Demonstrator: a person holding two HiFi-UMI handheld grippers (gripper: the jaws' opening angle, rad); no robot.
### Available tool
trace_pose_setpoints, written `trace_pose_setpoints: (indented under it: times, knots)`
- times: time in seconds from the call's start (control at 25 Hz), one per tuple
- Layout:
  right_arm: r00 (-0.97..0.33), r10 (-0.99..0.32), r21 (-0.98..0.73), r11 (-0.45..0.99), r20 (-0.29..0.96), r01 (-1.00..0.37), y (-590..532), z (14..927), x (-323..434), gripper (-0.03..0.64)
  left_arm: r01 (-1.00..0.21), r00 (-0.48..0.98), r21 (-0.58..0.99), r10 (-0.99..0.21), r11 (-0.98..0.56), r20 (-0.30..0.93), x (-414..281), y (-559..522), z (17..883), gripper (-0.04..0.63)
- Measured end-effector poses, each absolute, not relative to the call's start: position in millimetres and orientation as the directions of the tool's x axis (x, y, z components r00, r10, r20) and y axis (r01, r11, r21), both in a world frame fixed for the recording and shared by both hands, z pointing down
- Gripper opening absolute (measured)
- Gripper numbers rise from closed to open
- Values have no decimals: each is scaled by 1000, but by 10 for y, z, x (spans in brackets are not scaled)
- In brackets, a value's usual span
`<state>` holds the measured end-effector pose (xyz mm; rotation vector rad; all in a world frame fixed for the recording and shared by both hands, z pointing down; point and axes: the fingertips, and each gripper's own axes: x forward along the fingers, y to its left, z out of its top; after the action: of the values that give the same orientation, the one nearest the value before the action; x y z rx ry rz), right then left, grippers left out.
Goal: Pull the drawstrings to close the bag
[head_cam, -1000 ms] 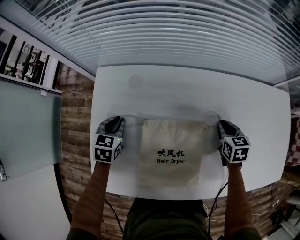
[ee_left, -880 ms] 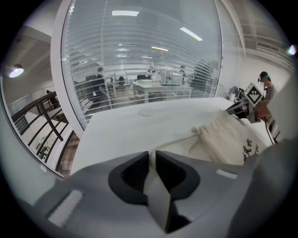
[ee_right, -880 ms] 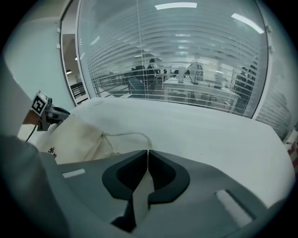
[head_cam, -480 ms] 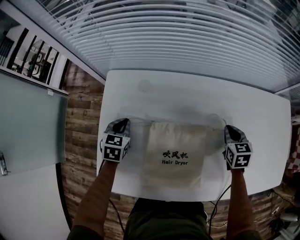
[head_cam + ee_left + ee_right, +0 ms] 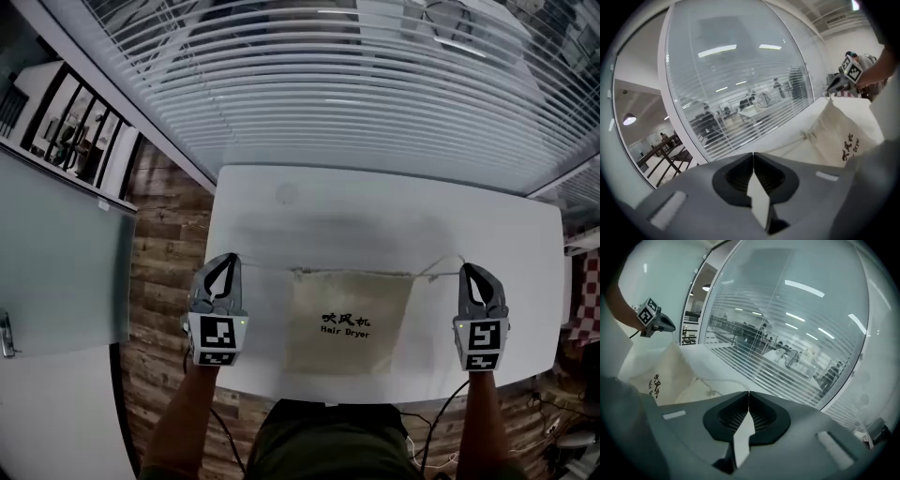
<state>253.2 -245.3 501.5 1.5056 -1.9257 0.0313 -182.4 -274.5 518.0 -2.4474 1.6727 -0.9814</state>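
Note:
A cream cloth bag [image 5: 349, 319] with black print lies mid-table, its mouth at the far side. A thin drawstring [image 5: 262, 269] runs taut from the bag's left top corner to my left gripper [image 5: 228, 259], whose jaws are closed on it. Another drawstring [image 5: 436, 272] stretches from the right corner to my right gripper [image 5: 470, 269], likewise closed. In the left gripper view the jaws of the left gripper [image 5: 753, 154] meet, with the bag [image 5: 843, 136] to the right. The right gripper view has the right gripper [image 5: 748, 393] shut, the bag [image 5: 661, 376] to the left.
The white table [image 5: 375, 202] ends just left of my left gripper and just right of my right one. Wooden floor [image 5: 164, 253] lies beyond the left edge. A glass wall with slatted blinds [image 5: 356, 84] stands behind the far edge.
Both grippers have moved apart, outward to the table's sides. The drawstrings have gone from slack to taut, and the bag's top edge has drawn narrower.

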Motion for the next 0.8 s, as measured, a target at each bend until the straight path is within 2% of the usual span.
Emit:
trace_pose_setpoints:
  times: [0.24, 0.44, 0.8]
  knots:
    - [-76, -932, 394, 222, 354, -892, -2325, 4153, 2544, 15, -873, 168, -401, -943, -278, 287, -2005, -2653, 4227, 11]
    - [-63, -962, 373, 163, 267, -913, -2327, 3694, 2524, 15, -918, 177, -322, -965, -233, 195, -2091, -2663, 3817, 11]
    - [-20, -984, 405, 91, 176, -910, -2375, 3232, 2623, 15, -942, 111, -306, -989, -136, 96, -2445, -2754, 3414, 11]
